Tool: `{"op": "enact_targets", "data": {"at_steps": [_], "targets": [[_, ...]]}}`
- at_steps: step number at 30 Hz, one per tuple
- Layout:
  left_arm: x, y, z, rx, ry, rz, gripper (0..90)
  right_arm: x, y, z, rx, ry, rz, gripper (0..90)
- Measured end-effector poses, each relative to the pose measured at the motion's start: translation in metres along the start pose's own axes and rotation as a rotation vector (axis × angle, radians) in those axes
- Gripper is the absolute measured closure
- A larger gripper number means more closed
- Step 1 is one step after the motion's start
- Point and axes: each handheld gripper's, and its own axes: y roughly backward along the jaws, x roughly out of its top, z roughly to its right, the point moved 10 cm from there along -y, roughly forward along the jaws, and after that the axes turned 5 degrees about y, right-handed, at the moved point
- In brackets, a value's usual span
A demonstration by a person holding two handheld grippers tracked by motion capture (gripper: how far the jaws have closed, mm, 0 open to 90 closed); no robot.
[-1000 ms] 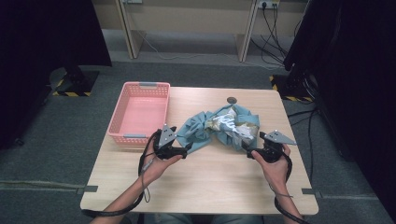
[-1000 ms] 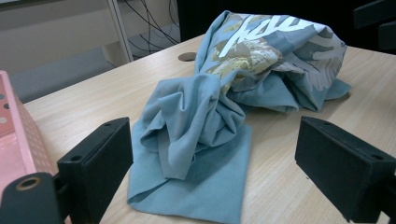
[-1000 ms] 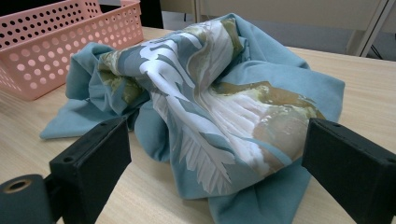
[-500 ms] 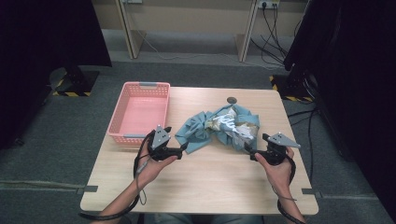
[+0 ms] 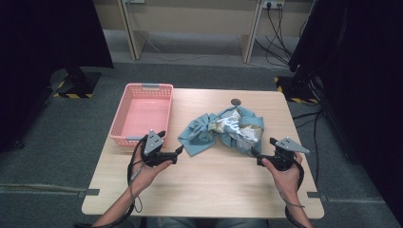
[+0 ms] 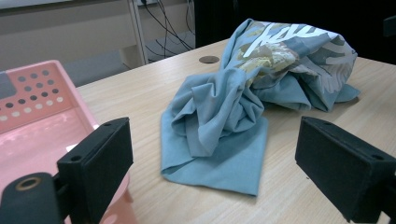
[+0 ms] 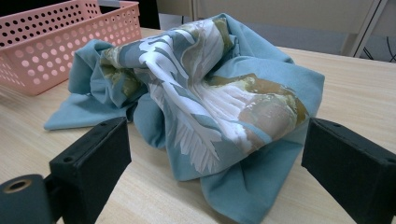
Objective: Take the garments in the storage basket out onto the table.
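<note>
Folds hid most of the print on the crumpled blue shirt (image 5: pixel 223 130) | lay mid-surface beside pink basket (image 5: pixel 142 114) | left gripper (image 5: pixel 177 153) and right gripper (image 5: pixel 255 154) wide apart, empty, flanking it.

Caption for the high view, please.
Open left gripper and right gripper flank a crumpled blue shirt beside a pink basket.
</note>
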Motion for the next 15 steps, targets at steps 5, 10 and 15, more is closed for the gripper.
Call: {"op": "enact_targets", "data": {"at_steps": [5, 10, 15], "targets": [[-0.001, 0.008, -0.005, 0.013, 0.0, 0.006, 10.8, 0.0, 0.004, 0.0, 0.0, 0.004, 0.002, 8.0], [-0.002, 0.017, -0.011, 0.026, 0.001, 0.012, 10.7, 0.001, 0.006, -0.001, 0.0, 0.008, 0.005, 8.0], [-0.003, 0.024, -0.014, 0.032, 0.005, 0.017, 10.7, 0.001, 0.008, -0.002, 0.002, 0.008, 0.004, 8.0]]}}
